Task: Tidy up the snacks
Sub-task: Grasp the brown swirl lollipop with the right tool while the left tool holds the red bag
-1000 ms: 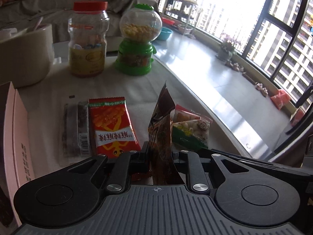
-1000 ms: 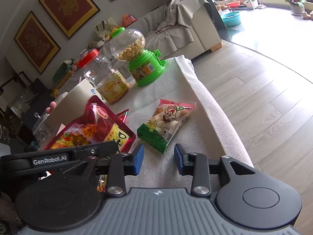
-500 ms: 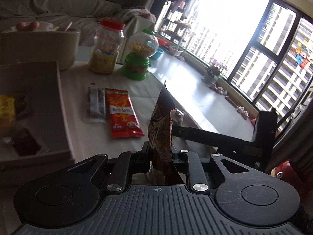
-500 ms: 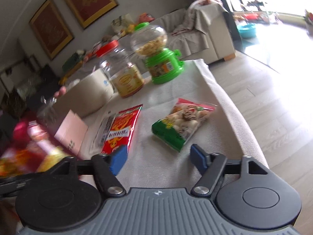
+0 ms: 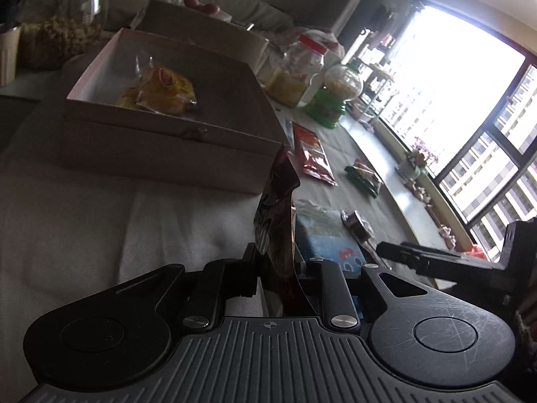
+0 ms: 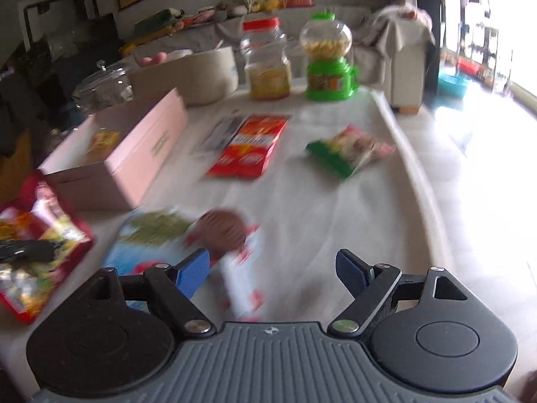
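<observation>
My left gripper is shut on a red snack bag, held on edge above the cloth, short of the pink box. That bag also shows at the left of the right wrist view. The box holds a yellow snack packet. My right gripper is open and empty above a blue packet and a chocolate cookie packet. A red packet and a green packet lie farther on.
A red-lidded jar, a green candy dispenser and a beige bowl stand at the table's far end. A glass jar stands left of the box. The table's right edge drops to the floor.
My left gripper has carried the red bag back and left, so the pink box now lies ahead. My right gripper has pulled back and opened wider; the blue and cookie packets came into view.
</observation>
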Demonstrator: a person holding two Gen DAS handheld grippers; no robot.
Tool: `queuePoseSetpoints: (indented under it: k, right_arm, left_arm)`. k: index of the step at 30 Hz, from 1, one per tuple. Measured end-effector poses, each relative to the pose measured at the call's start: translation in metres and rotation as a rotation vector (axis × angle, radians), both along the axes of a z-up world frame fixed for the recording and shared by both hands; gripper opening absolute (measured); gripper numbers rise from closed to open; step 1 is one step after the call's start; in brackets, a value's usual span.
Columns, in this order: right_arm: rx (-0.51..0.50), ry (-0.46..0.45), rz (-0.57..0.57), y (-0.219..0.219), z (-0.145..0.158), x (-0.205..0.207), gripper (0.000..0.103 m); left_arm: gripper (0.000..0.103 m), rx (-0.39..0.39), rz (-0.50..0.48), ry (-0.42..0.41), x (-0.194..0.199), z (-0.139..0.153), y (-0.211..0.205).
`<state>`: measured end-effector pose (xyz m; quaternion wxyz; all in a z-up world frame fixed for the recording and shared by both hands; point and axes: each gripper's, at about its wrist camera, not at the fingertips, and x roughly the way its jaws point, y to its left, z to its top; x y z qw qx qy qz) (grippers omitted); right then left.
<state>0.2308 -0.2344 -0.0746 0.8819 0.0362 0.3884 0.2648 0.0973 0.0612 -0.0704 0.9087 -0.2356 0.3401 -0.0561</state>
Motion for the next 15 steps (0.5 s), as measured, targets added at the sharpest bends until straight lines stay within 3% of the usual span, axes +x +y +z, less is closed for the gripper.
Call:
queuePoseSetpoints:
  k: [3,6,11,15]
  right_arm:
    - [0.045,0.066,0.020,0.002,-0.003,-0.013,0.084]
    - [-0.026,0.034,0.033,0.014,0.000,-0.024,0.084]
    - [-0.060,-0.009,0.044,0.024,0.012,-0.025,0.085]
    - [-0.125,-0.090,0.043,0.039,0.022,-0.009,0.093]
  left_arm:
    - [0.021,-0.031,-0.005,-0.014,-0.004,-0.001,0.002]
    - [0.021,-0.033,-0.012,-0.012,-0.007,-0.004,0.001]
    - [0.021,-0.042,-0.005,0.031,-0.006,-0.013,0.002]
    - [0.021,-0.050,-0.001,0.026,-0.010,-0.012,0.004]
